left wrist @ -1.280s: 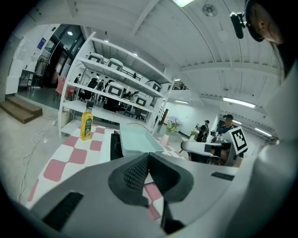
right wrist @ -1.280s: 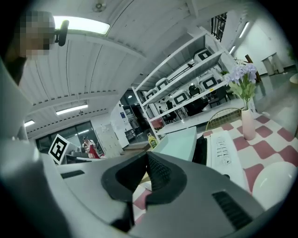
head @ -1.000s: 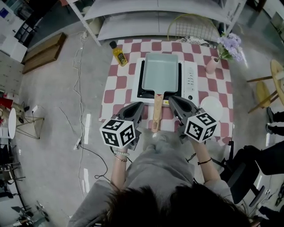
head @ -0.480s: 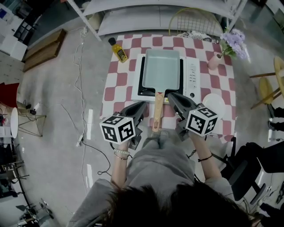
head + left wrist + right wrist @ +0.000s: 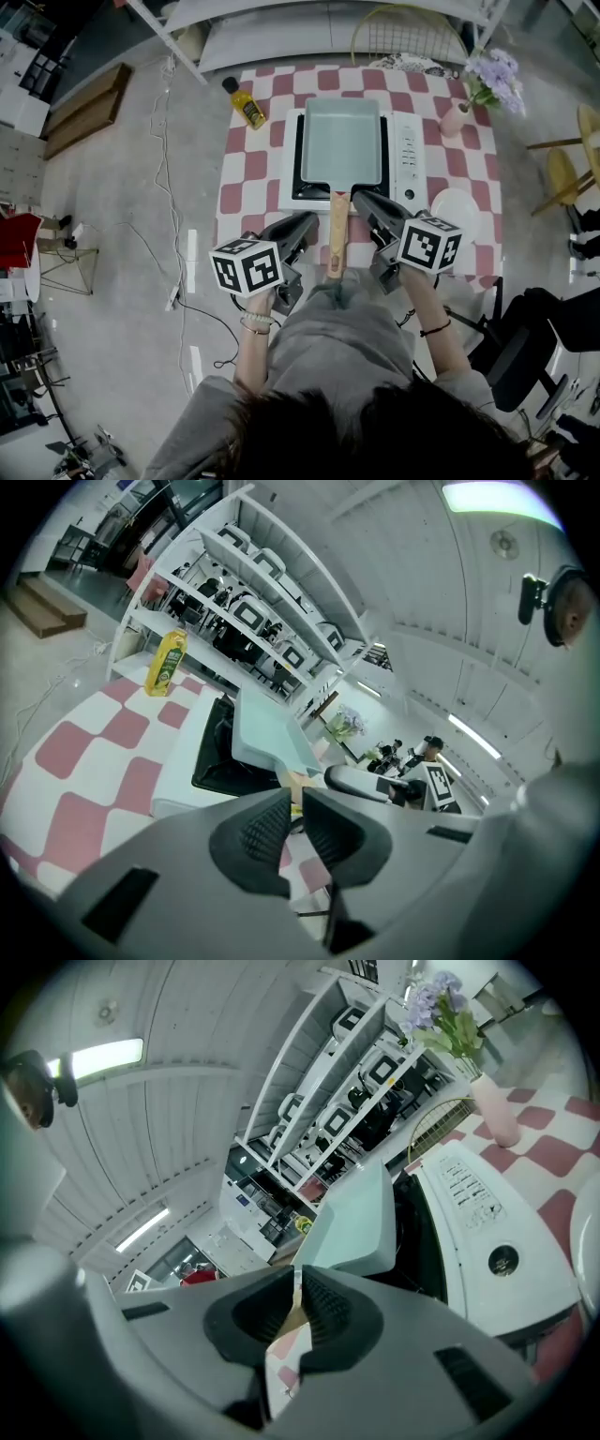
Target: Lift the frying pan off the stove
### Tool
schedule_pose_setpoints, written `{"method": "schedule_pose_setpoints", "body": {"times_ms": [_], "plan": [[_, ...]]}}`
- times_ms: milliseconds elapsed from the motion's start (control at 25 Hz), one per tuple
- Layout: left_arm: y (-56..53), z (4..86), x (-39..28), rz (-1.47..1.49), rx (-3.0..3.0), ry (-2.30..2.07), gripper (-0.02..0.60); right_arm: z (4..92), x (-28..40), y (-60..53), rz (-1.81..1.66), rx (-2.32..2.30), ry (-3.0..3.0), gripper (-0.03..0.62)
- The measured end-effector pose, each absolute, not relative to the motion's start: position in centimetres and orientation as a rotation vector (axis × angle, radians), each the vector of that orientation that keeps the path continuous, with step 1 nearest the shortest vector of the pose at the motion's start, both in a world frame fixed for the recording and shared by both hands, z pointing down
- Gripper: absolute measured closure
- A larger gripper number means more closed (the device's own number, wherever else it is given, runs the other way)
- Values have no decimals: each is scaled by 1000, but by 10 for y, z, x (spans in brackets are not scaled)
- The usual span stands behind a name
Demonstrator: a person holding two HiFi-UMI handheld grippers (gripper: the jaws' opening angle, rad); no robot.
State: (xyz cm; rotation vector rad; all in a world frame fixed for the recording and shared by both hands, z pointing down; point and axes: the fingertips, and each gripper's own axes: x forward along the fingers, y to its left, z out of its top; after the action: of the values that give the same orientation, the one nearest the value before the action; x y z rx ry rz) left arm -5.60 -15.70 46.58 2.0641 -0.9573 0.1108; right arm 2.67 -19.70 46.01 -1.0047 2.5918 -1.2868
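Observation:
A rectangular pale-blue frying pan (image 5: 342,141) sits on the white single-burner stove (image 5: 405,155). Its wooden handle (image 5: 336,234) points toward me. My left gripper (image 5: 307,222) is shut and empty, just left of the handle near the stove's front edge. My right gripper (image 5: 361,200) is also shut and empty, just right of where the handle meets the pan. In the left gripper view the shut jaws (image 5: 292,803) face the pan (image 5: 267,731). In the right gripper view the shut jaws (image 5: 298,1283) sit below the pan (image 5: 356,1222).
The stove stands on a red-and-white checked tablecloth (image 5: 251,178). A yellow oil bottle (image 5: 247,105) is at the back left, a pink vase with purple flowers (image 5: 457,117) at the back right, and a white plate (image 5: 452,208) right of the stove. A wire basket (image 5: 403,47) is behind.
Both grippers have edged forward toward the stove, on either side of the pan handle. The head view has shifted slightly. The jaws stay shut.

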Motion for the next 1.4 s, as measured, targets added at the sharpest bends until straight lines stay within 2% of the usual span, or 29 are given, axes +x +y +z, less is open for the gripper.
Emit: {"method": "schedule_pose_setpoints", "body": {"times_ms": [160, 280, 360, 480, 880, 1400], "plan": [[-157, 465, -52, 93, 2058, -918, 551, 462, 27, -197, -1315, -998, 2567, 566], [-157, 465, -51, 69, 2048, -897, 545, 464, 25, -198, -1348, -983, 2546, 513], [-156, 464, -50, 46, 2034, -875, 497, 466, 24, -198, -1366, -980, 2532, 513], [-154, 465, -46, 32, 2021, -844, 483, 470, 22, -197, -1401, -969, 2514, 497], [-144, 473, -29, 102, 2005, -714, 377, 479, 14, -198, -1538, -919, 2428, 431], [-134, 481, -15, 143, 1963, -577, 336, 487, 4, -201, -1656, -862, 2348, 364]]}}
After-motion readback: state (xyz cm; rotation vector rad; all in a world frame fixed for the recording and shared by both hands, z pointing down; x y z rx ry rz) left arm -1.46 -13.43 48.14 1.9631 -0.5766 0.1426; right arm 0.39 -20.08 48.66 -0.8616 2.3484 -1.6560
